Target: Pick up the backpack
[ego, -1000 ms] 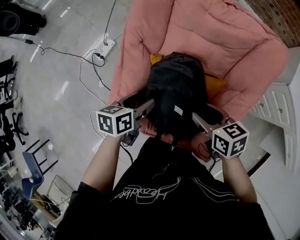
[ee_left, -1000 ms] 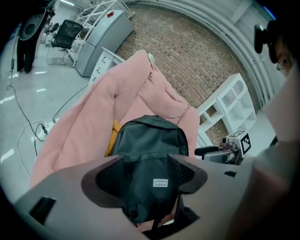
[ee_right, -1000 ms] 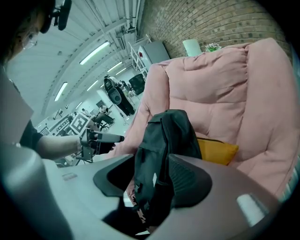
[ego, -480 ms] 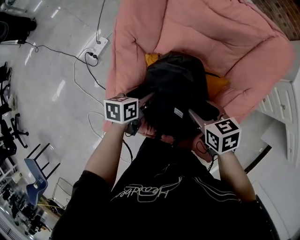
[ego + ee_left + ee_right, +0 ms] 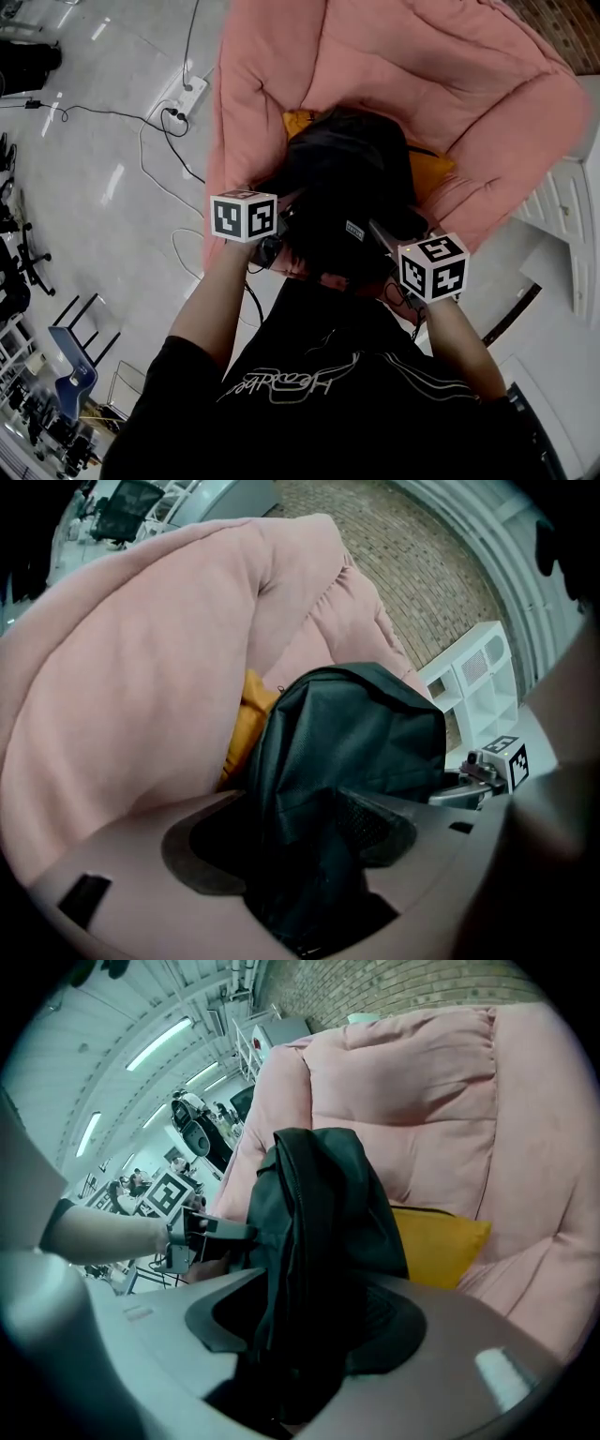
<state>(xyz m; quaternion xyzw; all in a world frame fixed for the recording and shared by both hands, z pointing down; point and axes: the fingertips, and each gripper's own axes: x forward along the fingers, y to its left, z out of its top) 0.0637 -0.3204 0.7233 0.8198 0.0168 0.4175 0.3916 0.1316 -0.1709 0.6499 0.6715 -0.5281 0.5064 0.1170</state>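
Observation:
A black backpack (image 5: 349, 183) stands upright on a pink armchair (image 5: 441, 75), leaning on a yellow cushion (image 5: 433, 172). My left gripper (image 5: 287, 208) grips the backpack's near left side. In the left gripper view its jaws (image 5: 309, 855) are closed on a fold of black fabric of the backpack (image 5: 361, 728). My right gripper (image 5: 386, 236) holds the near right side. In the right gripper view black backpack fabric (image 5: 323, 1204) fills the space between its jaws (image 5: 300, 1330), and the yellow cushion (image 5: 436, 1241) shows behind. The backpack's bottom is hidden behind both grippers.
A white power strip (image 5: 190, 94) with black cables (image 5: 155, 155) lies on the grey floor left of the armchair. A white cabinet (image 5: 562, 202) stands at the right. Chairs (image 5: 70, 380) stand at the lower left. A brick wall (image 5: 412, 555) rises behind the armchair.
Both grippers have come in closer together against the backpack's near sides, the left one moving up and right, the right one moving left. The backpack stays on the armchair.

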